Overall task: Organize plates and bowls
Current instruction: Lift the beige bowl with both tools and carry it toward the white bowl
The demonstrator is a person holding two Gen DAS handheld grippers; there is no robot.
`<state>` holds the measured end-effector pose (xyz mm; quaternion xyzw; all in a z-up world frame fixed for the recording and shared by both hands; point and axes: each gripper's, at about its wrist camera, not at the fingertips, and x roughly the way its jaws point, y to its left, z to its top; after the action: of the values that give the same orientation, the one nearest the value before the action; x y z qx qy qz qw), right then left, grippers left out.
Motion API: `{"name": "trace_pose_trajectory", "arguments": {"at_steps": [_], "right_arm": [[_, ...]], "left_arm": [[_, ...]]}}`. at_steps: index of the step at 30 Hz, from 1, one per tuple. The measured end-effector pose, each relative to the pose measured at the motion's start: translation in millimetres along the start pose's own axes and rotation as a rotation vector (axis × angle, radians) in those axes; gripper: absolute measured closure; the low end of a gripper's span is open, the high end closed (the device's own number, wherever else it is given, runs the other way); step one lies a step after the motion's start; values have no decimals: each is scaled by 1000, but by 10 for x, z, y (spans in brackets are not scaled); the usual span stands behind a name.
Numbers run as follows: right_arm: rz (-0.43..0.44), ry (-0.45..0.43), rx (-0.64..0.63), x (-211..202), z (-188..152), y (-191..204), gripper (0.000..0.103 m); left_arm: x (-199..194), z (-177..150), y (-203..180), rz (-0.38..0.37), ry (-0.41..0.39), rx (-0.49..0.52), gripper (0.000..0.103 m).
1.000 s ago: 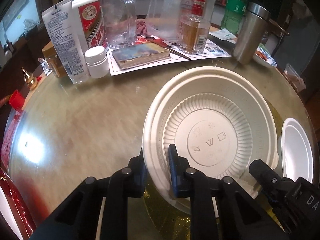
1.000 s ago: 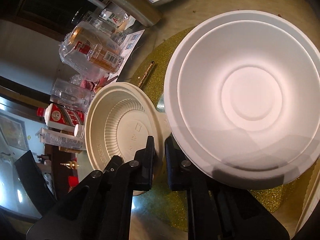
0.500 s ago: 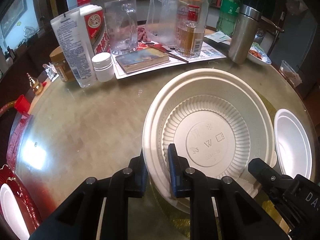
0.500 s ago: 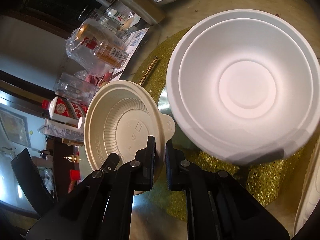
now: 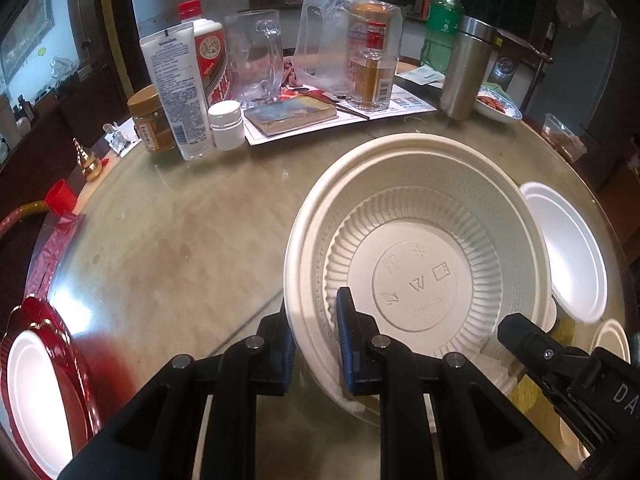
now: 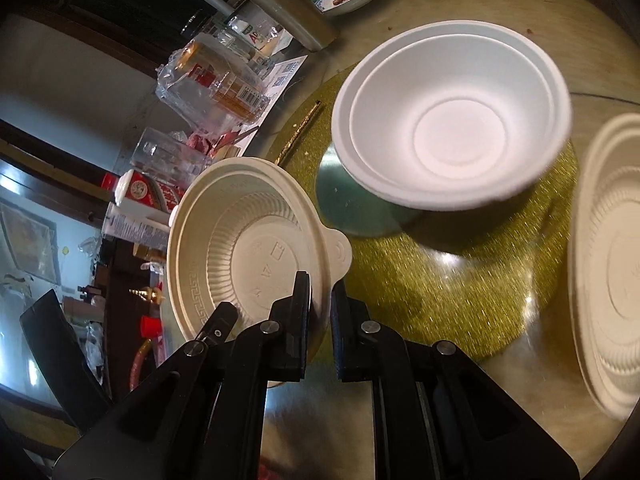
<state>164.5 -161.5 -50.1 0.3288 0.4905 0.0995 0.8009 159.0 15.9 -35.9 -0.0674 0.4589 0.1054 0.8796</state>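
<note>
I hold one round cream plastic bowl (image 5: pixel 416 276), ribbed inside with symbols moulded in its base, with both tools: my left gripper (image 5: pixel 314 346) and right gripper (image 6: pixel 320 312) are each clamped on its rim, lifting it above the glossy round table (image 5: pixel 168 240). I should keep both grips level and matched so the thin rim doesn't twist, carrying it toward the white foam bowls (image 6: pixel 452 116) on the gold glitter mat (image 6: pixel 460 276).

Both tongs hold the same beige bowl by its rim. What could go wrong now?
1. The left tongs and right tongs pinch only the thin rim of the beige bowl; uneven pulling may bend it or make it slip.
2. The white bowl sits close beside it and could be knocked.
</note>
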Motion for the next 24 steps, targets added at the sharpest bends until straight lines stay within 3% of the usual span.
{"name": "trace_pose_trajectory", "arguments": {"at_steps": [24], "right_arm": [[-26,-43,-22,-393,-608,-224,93]], "left_arm": [[-248,-522,48,-43,-8,47,85]]}}
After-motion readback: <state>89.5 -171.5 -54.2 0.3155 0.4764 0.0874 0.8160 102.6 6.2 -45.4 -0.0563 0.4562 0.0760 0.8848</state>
